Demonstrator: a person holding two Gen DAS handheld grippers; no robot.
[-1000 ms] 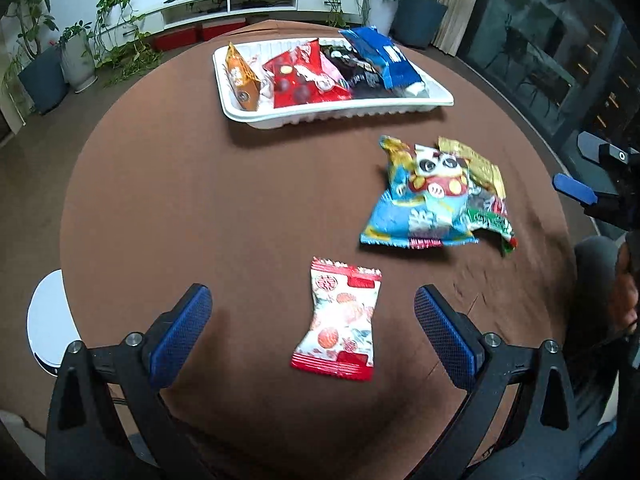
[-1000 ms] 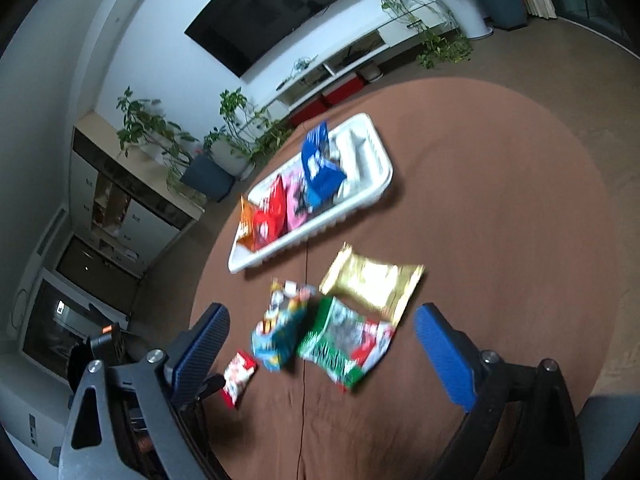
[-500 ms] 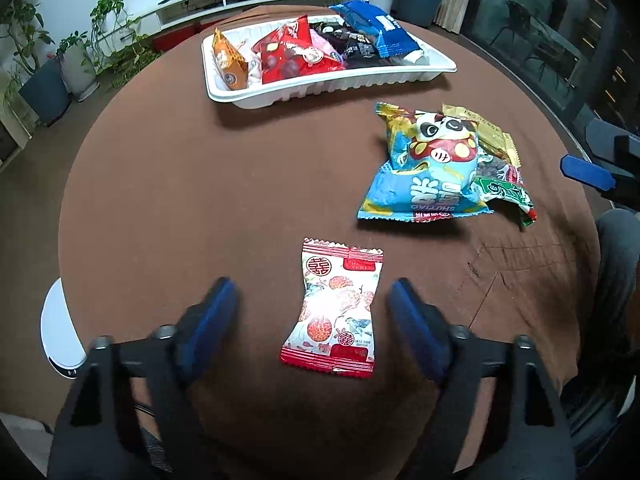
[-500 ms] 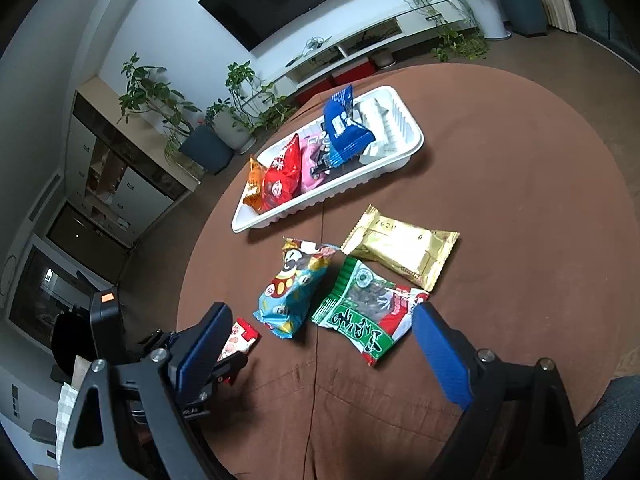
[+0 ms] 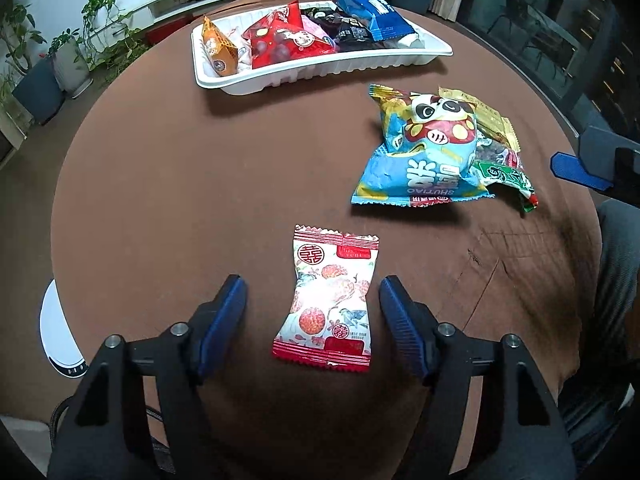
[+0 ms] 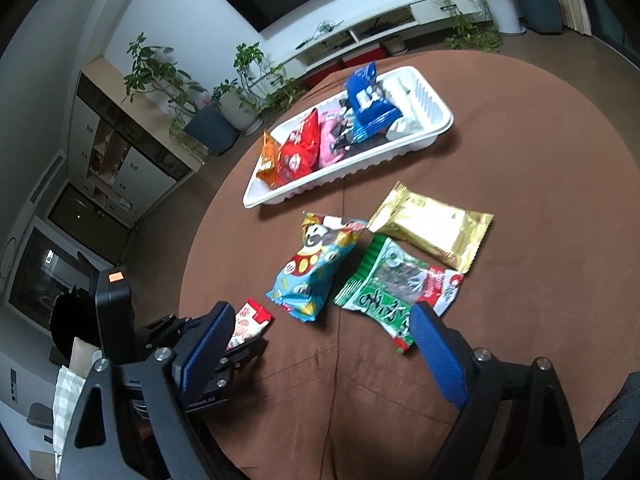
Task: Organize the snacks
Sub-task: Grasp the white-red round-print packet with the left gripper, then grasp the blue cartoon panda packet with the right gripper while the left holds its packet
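A red-and-white candy packet lies flat on the brown round table. My left gripper straddles it, jaws open, with a gap between each pad and the wrapper. To the right lie a blue panda bag, a green packet and a gold packet. My right gripper hovers open just short of the panda bag and green packet, holding nothing. A white tray at the far side holds several snack bags.
One blue finger of the right gripper shows at the table's right edge. A person's leg is beside the table there. A white round object sits on the floor at the left. Potted plants and a TV shelf stand beyond.
The left jaws have narrowed from wide open to a closer straddle of the candy packet. The right gripper has drifted toward the loose packets, which now fill more of its view.
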